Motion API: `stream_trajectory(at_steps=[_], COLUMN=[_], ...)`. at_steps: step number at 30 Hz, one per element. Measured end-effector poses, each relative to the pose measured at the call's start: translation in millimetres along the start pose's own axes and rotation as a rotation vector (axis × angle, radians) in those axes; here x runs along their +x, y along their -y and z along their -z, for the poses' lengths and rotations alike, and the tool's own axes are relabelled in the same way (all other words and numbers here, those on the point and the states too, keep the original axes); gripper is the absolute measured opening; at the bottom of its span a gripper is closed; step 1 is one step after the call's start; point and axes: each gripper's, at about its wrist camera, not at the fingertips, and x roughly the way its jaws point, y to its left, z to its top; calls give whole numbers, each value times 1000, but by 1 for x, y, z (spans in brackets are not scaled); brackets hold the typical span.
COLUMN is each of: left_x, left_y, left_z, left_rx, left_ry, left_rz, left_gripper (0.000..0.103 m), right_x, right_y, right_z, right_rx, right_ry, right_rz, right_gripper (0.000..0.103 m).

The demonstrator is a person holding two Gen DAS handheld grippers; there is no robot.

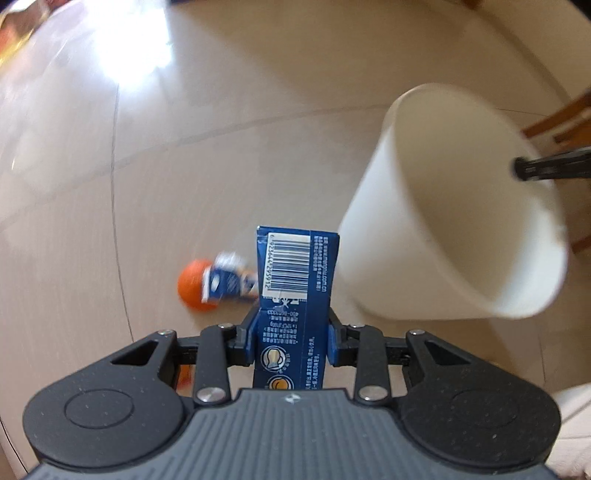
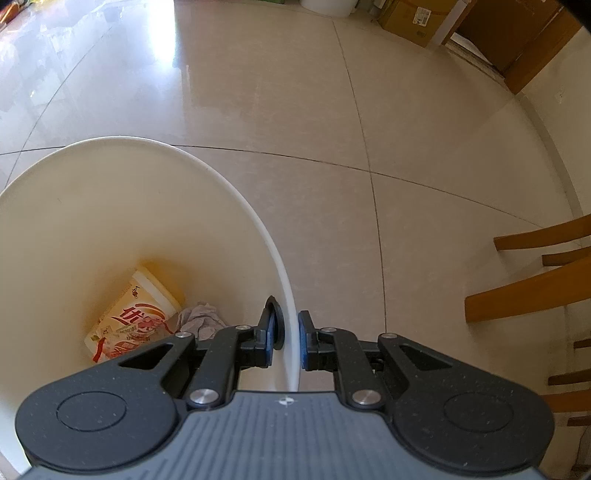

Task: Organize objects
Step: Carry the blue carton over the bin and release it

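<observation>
My left gripper (image 1: 292, 332) is shut on a blue drink carton (image 1: 295, 291) with a barcode, held upright above the floor. A white bucket (image 1: 424, 236) hangs tilted to its right, and the right gripper's finger (image 1: 546, 168) shows at its rim. In the right wrist view my right gripper (image 2: 289, 339) is shut on the white bucket's rim (image 2: 284, 295), one finger inside, one outside. Inside the bucket lie a cream cup with red print (image 2: 136, 317) and a crumpled grey tissue (image 2: 201, 319). On the floor lie an orange ball (image 1: 192, 284) and a second blue carton (image 1: 231, 280).
The beige tiled floor (image 2: 332, 147) spreads all around. Wooden chair legs (image 2: 535, 291) stand at the right. A cardboard box (image 2: 410, 18) sits at the far wall.
</observation>
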Motion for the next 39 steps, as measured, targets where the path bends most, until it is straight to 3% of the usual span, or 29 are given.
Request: stream_trajectory(at_steps=[8,15,16,17,19,21,27,34,39], left_x=[-53,-48,-44,-41,-42,-42,-37,-47,-41], left_y=[53,87,93,99,104,104,92,65,34], left_z=[-50,-76,-77,-76,-75,-72,-73,-62,-42], left_rx=[121,131,133,141,146,148,124,171,138], left_ry=[85,110,113,115,118,144,125,201,267], left_rz=[55,148,162,185,201,184,146,-9,-108], left_gripper=[33,33,37,59,88,91,92,98,102], right_x=[0,-1,-1,-2,-2,-3,-3,0,0], right_y=[4,8,9,10,11,11,14,16,14], right_z=[0,-1,-1,-2,-2,-2,-2,-2,-1], right_rx=[11,23,26,28,26,25,33,36,33], right_ry=[0,-2,-3,-4,-2,0,-2,-3,-2], right_rz=[-7,-19,-22,-24,-27,-29,-34,-36,-35], right_gripper=[15,15,15,15,15,15,15,15,15])
